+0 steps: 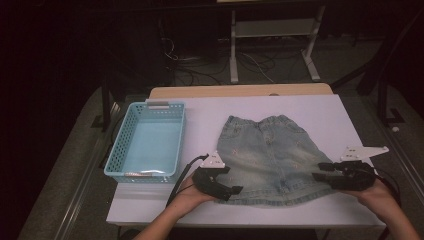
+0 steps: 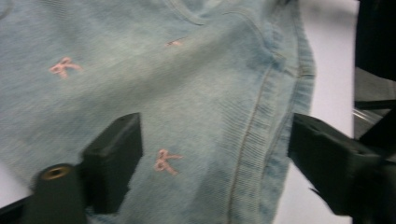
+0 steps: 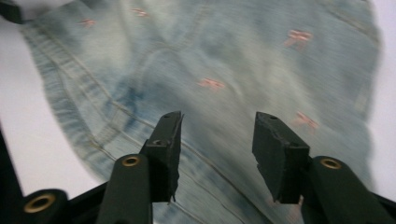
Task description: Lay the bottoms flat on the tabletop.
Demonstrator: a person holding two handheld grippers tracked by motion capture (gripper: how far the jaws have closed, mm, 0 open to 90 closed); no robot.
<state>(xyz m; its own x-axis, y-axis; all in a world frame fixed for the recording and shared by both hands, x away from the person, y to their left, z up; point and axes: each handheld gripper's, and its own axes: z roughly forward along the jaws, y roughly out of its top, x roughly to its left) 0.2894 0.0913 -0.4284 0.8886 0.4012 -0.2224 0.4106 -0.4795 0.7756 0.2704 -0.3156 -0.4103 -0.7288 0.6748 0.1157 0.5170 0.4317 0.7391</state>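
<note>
Denim skirt [image 1: 270, 155] lies flat on white counter [image 1: 210, 120], right of blue basket [image 1: 145, 142]. Step, prob.: grabbing hem corners. Left tool [image 1: 227, 190] and right tool [image 1: 322, 171] both open over fabric, nothing pinched. Next: close on hem, w/ even grip.

A dim room: grey floor [image 1: 60, 165], tangled cables [image 1: 200, 67] and a white metal frame [image 1: 272, 30] beyond the white surface [image 1: 210, 120].

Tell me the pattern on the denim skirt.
The skirt is light blue washed denim scattered with small pink bows, clearest in the left gripper view.
</note>
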